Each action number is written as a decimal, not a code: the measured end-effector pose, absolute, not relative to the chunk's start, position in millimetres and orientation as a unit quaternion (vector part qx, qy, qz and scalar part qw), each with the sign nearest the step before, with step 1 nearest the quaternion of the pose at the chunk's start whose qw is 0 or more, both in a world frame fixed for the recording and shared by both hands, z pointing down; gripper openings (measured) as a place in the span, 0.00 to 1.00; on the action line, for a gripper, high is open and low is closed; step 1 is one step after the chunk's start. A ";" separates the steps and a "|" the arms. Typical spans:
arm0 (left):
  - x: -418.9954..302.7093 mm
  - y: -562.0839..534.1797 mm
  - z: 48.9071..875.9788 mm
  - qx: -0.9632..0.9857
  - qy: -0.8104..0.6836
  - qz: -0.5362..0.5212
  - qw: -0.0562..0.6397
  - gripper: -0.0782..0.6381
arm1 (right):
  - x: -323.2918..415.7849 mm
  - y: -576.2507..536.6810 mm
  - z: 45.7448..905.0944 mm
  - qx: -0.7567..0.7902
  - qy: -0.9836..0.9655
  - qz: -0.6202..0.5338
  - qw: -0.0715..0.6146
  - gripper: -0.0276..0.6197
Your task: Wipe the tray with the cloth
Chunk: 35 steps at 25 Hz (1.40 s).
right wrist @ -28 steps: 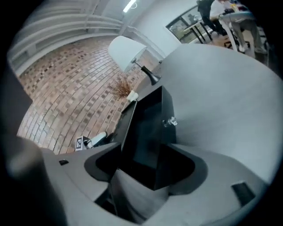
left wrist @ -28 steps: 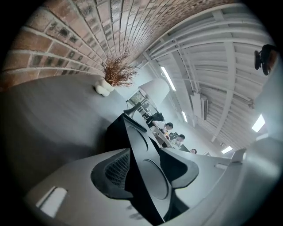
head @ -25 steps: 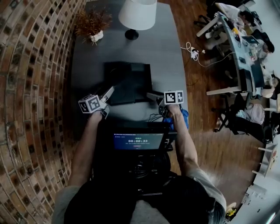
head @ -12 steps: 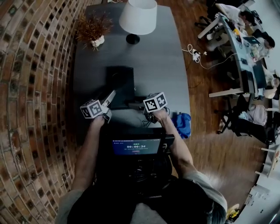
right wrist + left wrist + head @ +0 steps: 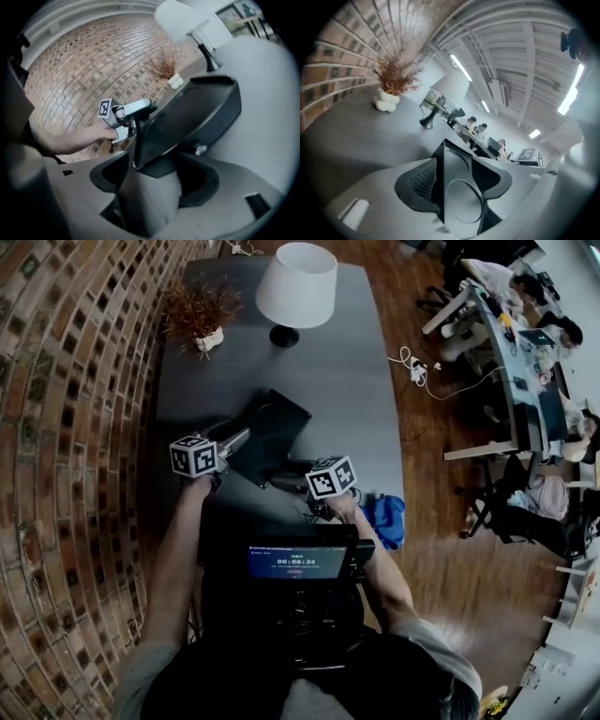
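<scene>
Head view: tray (image 5: 274,430) tilted up; left tongs (image 5: 242,438), just opening, pinch its rim; right tongs (image 5: 278,482) wide, corner between.

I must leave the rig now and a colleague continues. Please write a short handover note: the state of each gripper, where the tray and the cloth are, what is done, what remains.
Left gripper: tongs have just been opening, with the tray rim between them. I cannot tell whether they pinch it.
Right gripper: tongs apart, the tray's near corner between them, not clamped.
Tray: on the grey table, turned askew, seemingly tipped up.
Cloth: blue, at the table's near right edge, apart from both grippers.
Done: no wiping visible.
Left: settle the tray, fetch the cloth, wipe.
</scene>
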State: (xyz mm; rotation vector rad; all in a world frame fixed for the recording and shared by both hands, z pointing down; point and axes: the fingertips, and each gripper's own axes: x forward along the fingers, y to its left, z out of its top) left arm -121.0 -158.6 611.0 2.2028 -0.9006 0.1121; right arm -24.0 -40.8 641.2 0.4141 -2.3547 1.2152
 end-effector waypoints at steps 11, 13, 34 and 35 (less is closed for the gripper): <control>-148.0 -34.5 638.3 0.710 -0.438 -0.127 0.537 0.47 | 27.2 -203.6 650.9 0.203 -0.862 0.274 0.374 0.53; -137.6 -50.3 636.2 0.720 -0.431 -0.127 0.529 0.48 | 23.6 -195.3 662.1 0.172 -0.858 0.297 0.383 0.52; -136.3 -237.5 620.6 0.792 -0.406 -0.050 0.453 0.58 | 60.3 -176.6 650.6 0.323 -0.824 0.390 0.254 0.52; -136.0 -237.7 621.0 0.794 -0.405 -0.048 0.451 0.58 | 60.2 -176.7 650.6 0.325 -0.824 0.391 0.252 0.52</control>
